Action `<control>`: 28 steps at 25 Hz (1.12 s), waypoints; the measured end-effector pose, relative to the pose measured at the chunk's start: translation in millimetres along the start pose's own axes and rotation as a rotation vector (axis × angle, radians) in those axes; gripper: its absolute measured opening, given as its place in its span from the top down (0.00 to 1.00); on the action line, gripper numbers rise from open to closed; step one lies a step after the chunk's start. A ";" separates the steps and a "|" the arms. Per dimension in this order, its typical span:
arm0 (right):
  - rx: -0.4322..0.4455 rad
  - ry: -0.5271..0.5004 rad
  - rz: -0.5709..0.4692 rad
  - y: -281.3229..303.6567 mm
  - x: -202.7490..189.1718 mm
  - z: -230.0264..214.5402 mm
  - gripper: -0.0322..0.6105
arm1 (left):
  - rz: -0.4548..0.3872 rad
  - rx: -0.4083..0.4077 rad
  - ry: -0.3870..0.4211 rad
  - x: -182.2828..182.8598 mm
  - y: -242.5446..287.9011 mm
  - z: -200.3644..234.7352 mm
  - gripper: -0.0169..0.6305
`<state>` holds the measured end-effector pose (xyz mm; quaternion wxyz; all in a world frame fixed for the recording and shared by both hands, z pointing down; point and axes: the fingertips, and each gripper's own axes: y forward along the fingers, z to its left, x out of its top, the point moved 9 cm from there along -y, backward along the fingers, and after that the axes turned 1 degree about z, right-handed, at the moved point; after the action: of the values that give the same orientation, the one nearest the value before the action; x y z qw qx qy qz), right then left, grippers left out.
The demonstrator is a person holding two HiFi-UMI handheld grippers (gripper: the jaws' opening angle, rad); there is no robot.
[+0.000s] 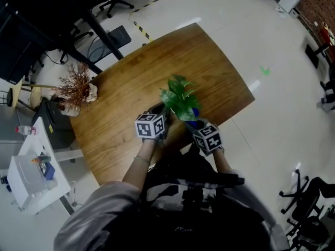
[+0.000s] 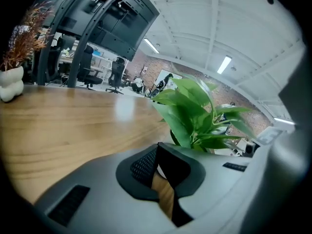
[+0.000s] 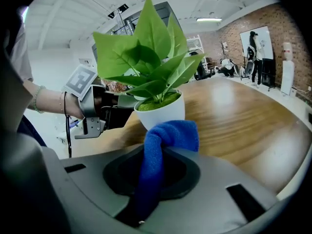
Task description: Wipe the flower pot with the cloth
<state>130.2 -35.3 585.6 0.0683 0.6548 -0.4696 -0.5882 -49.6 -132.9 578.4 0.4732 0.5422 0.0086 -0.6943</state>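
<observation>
A white flower pot (image 3: 163,113) with a green leafy plant (image 1: 179,101) stands on the wooden table (image 1: 131,88) near its front edge. My right gripper (image 3: 151,179) is shut on a blue cloth (image 3: 168,135), whose bunched end lies against the pot's near wall. In the head view the blue cloth (image 1: 194,120) peeks out under the leaves. My left gripper (image 3: 114,106) reaches the pot's rim from the left, its jaws almost together on it. In the left gripper view a white sliver shows between the pads of the left gripper (image 2: 163,179); the plant (image 2: 195,116) rises just beyond. The leaves hide the pot from above.
A white vase of dried reddish branches (image 1: 78,90) stands at the table's far left corner. A white cart (image 1: 31,171) sits left of the table, with office chairs and desks behind. Bare wood stretches beyond the pot (image 3: 243,116).
</observation>
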 end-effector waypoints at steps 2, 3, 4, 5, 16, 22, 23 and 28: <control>-0.011 -0.003 -0.011 -12.0 -0.8 -9.4 0.86 | 0.000 0.010 0.002 -2.9 -8.2 -2.0 0.96; -0.019 -0.006 -0.017 -18.0 -0.3 -14.9 0.86 | 0.001 0.016 -0.006 -6.5 -13.3 -2.8 0.96; -0.029 -0.012 -0.021 -23.0 0.5 -21.1 0.86 | 0.004 0.021 -0.019 -11.2 -18.5 -3.8 0.96; -0.040 -0.022 -0.025 -26.8 1.8 -27.5 0.86 | 0.009 0.023 -0.033 -16.8 -23.3 -5.5 0.96; 0.027 -0.177 -0.064 -18.1 53.1 -43.7 0.86 | 0.057 -0.063 -0.043 -42.1 -16.3 -39.2 0.96; 0.047 -0.142 -0.019 -8.4 36.7 -31.7 0.86 | 0.055 -0.039 -0.047 -40.7 -16.3 -31.6 0.96; 0.055 -0.139 -0.010 -5.2 32.7 -29.1 0.86 | 0.050 -0.032 -0.050 -40.3 -16.8 -28.5 0.96; 0.105 -0.156 0.022 14.3 17.9 -11.8 0.86 | 0.019 0.016 -0.065 -30.7 -13.6 -7.1 0.96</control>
<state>130.0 -61.1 585.7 0.0035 0.6045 -0.5108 -0.6113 -54.5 -101.7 592.0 0.4756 0.5231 -0.0176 -0.7070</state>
